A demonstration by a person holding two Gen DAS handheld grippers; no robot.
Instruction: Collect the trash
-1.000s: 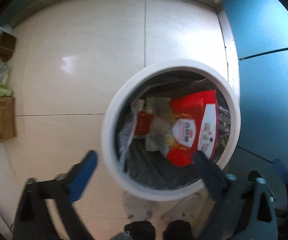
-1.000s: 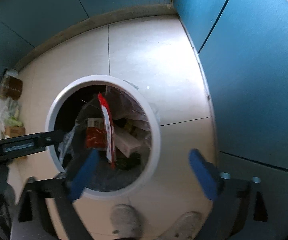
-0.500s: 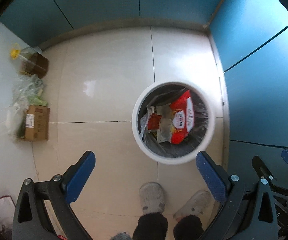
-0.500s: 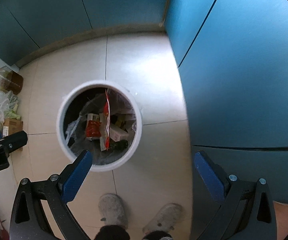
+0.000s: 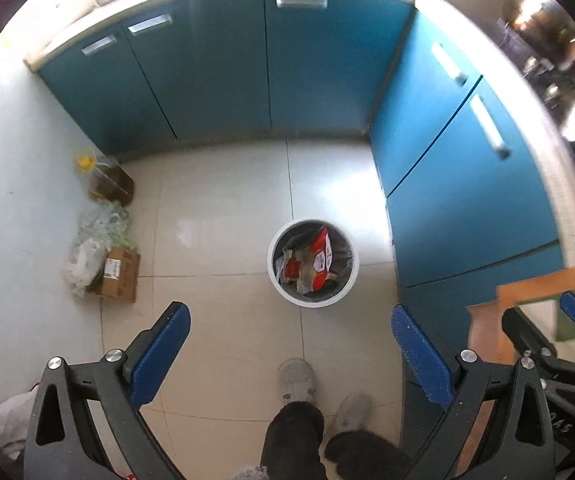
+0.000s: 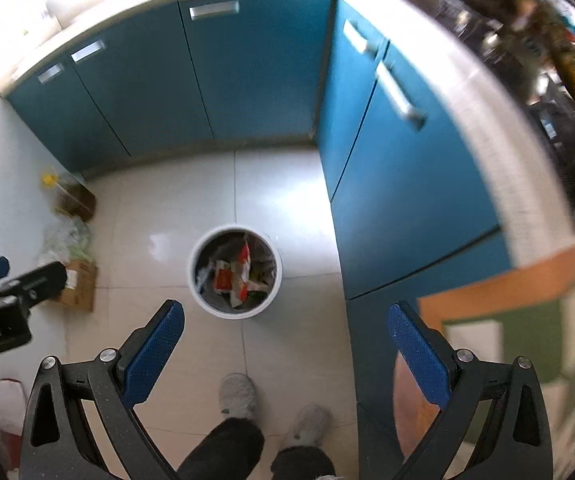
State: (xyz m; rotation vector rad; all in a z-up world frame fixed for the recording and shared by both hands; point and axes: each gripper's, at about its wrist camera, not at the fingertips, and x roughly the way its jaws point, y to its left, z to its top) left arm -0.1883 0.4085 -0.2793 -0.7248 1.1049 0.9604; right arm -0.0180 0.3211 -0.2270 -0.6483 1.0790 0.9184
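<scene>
A round white trash bin (image 5: 275, 276) (image 6: 194, 280) stands on the tiled floor far below both cameras. Inside it lie a red snack bag (image 5: 320, 259) (image 6: 242, 261) and other wrappers on a dark liner. My left gripper (image 5: 290, 356) hangs high above the floor, open, with nothing between its blue pads. My right gripper (image 6: 286, 354) is also open and empty, at about the same height. The right gripper shows at the lower right edge of the left wrist view, and the left gripper at the left edge of the right wrist view.
Blue cabinets (image 5: 223, 72) (image 6: 403, 184) wrap the back and right sides under a pale counter. A cardboard box (image 5: 119, 275), plastic bags (image 5: 95, 232) and an oil jug (image 5: 108, 180) sit by the left wall. The person's feet (image 5: 298, 380) stand near the bin. An orange-and-green mat (image 6: 503, 320) lies on the right.
Both grippers have risen well away from the bin, which now looks small and far below. The cabinets and counter have come into view. Both stay open and empty.
</scene>
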